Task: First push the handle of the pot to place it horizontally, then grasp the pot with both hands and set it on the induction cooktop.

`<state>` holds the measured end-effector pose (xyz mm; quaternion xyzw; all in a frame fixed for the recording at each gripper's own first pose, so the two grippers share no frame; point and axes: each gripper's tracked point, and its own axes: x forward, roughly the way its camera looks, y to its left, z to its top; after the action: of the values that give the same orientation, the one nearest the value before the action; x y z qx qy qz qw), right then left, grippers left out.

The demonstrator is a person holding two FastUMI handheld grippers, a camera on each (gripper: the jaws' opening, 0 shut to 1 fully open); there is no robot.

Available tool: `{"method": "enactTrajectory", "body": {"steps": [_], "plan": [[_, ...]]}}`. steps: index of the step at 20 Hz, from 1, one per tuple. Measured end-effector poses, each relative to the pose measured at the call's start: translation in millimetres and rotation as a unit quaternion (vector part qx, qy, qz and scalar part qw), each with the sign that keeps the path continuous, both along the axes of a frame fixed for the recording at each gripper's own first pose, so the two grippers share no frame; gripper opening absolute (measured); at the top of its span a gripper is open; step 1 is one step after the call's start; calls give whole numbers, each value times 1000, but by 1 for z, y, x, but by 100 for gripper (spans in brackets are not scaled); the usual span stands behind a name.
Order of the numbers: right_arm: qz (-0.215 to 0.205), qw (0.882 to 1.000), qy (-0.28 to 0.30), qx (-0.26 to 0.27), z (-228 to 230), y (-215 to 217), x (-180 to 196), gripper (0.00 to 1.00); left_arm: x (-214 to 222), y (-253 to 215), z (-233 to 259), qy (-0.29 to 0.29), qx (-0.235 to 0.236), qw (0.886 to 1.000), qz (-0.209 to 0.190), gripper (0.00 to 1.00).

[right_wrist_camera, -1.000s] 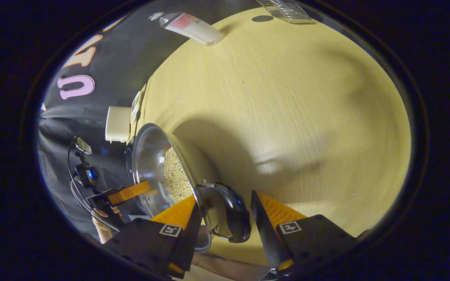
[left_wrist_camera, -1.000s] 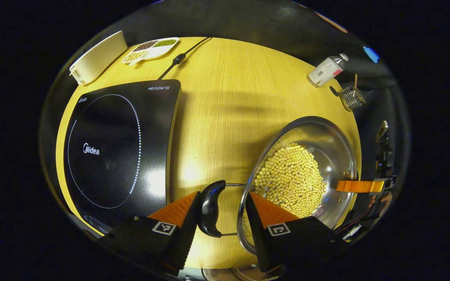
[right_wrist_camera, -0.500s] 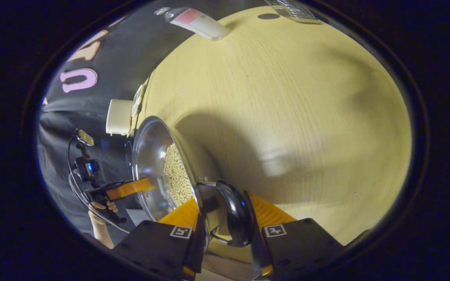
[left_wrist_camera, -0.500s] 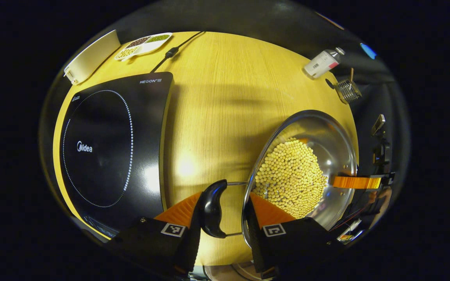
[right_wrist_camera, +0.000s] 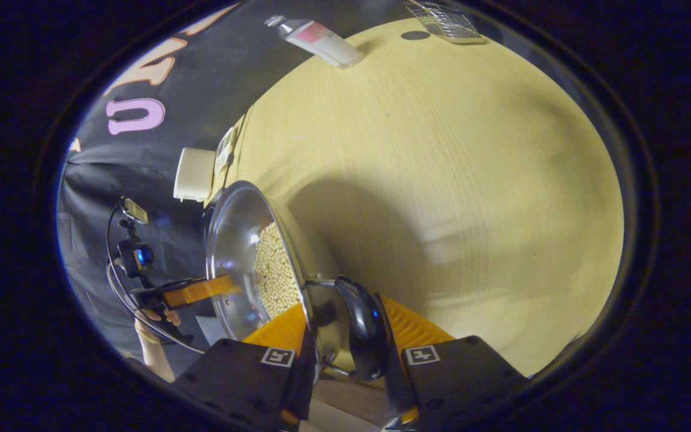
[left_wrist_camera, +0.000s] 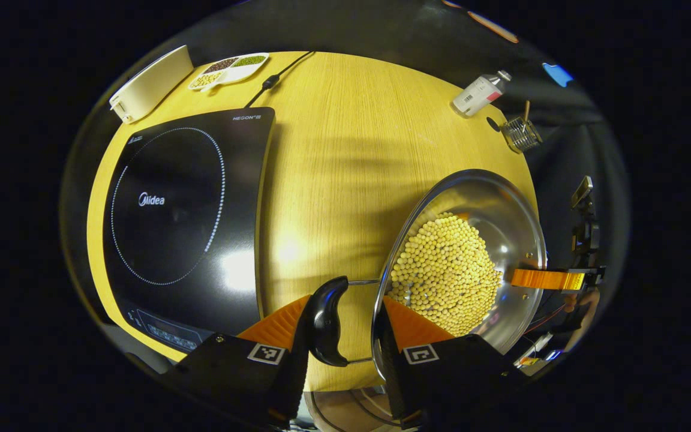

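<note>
Only leftward: cooktop [left_wrist_camera: 183, 210] beside pot [left_wrist_camera: 501, 228].

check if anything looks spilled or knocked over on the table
No spill shows: the yellow beans sit inside the pot, with none on the table. One thing looks toppled: the white bottle lies on its side near the far edge, beside the small wire basket.

right gripper [right_wrist_camera: 345, 354] clamped on black handle [right_wrist_camera: 364, 327] of bean-filled pot [right_wrist_camera: 243, 252]
</note>
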<state>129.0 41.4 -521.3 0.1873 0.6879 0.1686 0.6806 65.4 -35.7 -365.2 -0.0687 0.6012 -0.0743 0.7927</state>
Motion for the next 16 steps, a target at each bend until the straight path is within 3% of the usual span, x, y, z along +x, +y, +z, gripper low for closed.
{"method": "enactTrajectory", "body": {"steps": [2, 4, 5, 6, 7, 8, 11, 12, 13, 16], "plan": [[2, 1000, 0, 2, -2, 0, 1, 46, -8, 7, 5, -1, 1, 1000, 1, 57], [4, 1000, -3, 2, -2, 0, 2, 46, -17, 14, 10, -1, 0, 1000, 3, 57], [6, 1000, -4, 2, -2, 0, 3, 52, -21, 17, 13, -1, -1, 1000, 4, 57], [9, 1000, -5, 3, -1, 1, 0, 52, -26, 23, 15, -1, -2, 1000, 4, 57], [11, 1000, -6, 3, -1, 1, 0, 46, -29, 28, 18, -3, -2, 1000, 5, 57], [8, 1000, -7, 4, -1, 1, 2, 52, -32, 34, 22, -6, -2, 1000, 5, 57], [9, 1000, -17, 3, 1, 0, 4, 51, -37, 57, 33, -21, -3, 1000, 2, 57], [9, 1000, -23, 2, 2, 0, 4, 46, -37, 66, 36, -27, -5, 1000, 1, 57], [8, 1000, -28, 0, 4, -1, 4, 51, -38, 76, 38, -32, -7, 999, -2, 57], [0, 999, -44, -12, 8, -2, 1, 51, -40, 111, 42, -47, -16, 999, -10, 57]]}}
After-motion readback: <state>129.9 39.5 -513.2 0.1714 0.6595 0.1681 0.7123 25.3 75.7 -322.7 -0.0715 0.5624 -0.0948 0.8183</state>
